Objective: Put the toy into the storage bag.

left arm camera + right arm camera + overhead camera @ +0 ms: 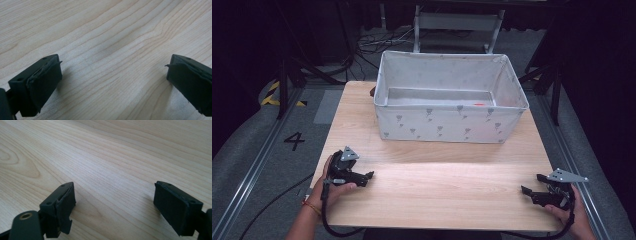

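Both grippers idle at the near edge of the table (437, 185), nothing in hand.

Left gripper (368, 176) sits by the near-left corner, jaws spread wide with bare wood between them; the left gripper view confirms that. Right gripper (528, 186) sits by the near-right corner, jaws likewise parted and empty, tips pointing inward toward the table's middle.

Nearest thing is the fabric bin (447, 125), standing upright at the far edge, roughly centred, well apart from both grippers. A small red object (479, 104) lies on the bin floor toward its right side; too small to identify.

My read: start position, no grasp begun. Next move probably calls for reaching forward across the open wood to the bin, then over its rim.

Obstructions: none on the table between grippers and bin. The bin's soft walls are tall, so a straight-in approach likely snags the front wall. Cables (382, 40) and stand legs on the floor behind are out of reach.
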`<state>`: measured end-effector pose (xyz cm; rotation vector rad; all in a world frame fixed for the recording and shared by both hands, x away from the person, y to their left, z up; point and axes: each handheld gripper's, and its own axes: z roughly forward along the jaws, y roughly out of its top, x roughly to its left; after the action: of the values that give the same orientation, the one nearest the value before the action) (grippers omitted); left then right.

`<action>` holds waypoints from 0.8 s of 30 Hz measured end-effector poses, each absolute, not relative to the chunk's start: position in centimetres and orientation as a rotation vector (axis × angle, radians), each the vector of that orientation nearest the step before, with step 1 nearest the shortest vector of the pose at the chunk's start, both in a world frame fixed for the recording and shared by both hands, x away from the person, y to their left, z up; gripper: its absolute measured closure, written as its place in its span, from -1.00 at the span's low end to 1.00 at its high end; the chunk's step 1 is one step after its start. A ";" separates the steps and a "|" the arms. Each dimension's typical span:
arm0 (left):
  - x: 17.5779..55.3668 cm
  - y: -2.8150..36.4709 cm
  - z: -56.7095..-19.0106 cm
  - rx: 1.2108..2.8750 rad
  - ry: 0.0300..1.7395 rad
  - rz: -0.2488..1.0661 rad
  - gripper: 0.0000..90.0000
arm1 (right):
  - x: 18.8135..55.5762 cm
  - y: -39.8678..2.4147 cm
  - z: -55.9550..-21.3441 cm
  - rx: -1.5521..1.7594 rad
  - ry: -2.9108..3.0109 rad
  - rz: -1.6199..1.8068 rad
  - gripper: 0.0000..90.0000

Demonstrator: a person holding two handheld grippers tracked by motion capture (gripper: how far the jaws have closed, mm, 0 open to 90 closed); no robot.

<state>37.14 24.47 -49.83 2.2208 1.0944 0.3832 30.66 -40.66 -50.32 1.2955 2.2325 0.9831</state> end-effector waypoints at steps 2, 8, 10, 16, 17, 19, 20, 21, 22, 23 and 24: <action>37.1 24.5 -49.8 2.220 1.095 0.382 -1.00 | 30.7 -40.7 -50.3 1.297 2.232 0.983 -0.60; 37.1 24.5 -49.8 2.221 1.095 0.382 -1.00 | 30.7 -40.7 -50.3 1.299 2.229 0.980 -0.60; 37.1 24.5 -49.8 2.221 1.094 0.382 -1.00 | 30.7 -40.7 -50.3 1.299 2.228 0.980 -0.60; 37.1 24.5 -49.8 2.221 1.094 0.382 -1.00 | 30.7 -40.7 -50.3 1.299 2.229 0.980 -0.60; 37.1 24.4 -49.8 2.215 1.098 0.381 -1.00 | 30.7 -40.7 -50.3 1.299 2.229 0.980 -0.60; 37.1 24.5 -49.8 2.220 1.095 0.382 -1.00 | 30.7 -40.7 -50.3 1.299 2.229 0.980 -0.60; 37.1 24.4 -49.8 2.215 1.098 0.381 -1.00 | 30.7 -40.7 -50.3 1.299 2.229 0.980 -0.60; 37.1 24.4 -49.8 2.215 1.098 0.381 -1.00 | 30.7 -40.7 -50.3 1.299 2.229 0.980 -0.60; 37.1 24.4 -49.8 2.216 1.098 0.381 -1.00 | 30.7 -40.7 -50.3 1.299 2.229 0.980 -0.60; 37.1 24.4 -49.8 2.216 1.098 0.381 -1.00 | 30.7 -40.7 -50.3 1.299 2.229 0.980 -0.60; 37.1 24.4 -49.8 2.215 1.098 0.381 -1.00 | 30.7 -40.7 -50.3 1.299 2.229 0.980 -0.60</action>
<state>37.13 24.44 -49.85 2.2153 1.0976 0.3810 30.67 -40.68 -50.33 1.2992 2.2286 0.9801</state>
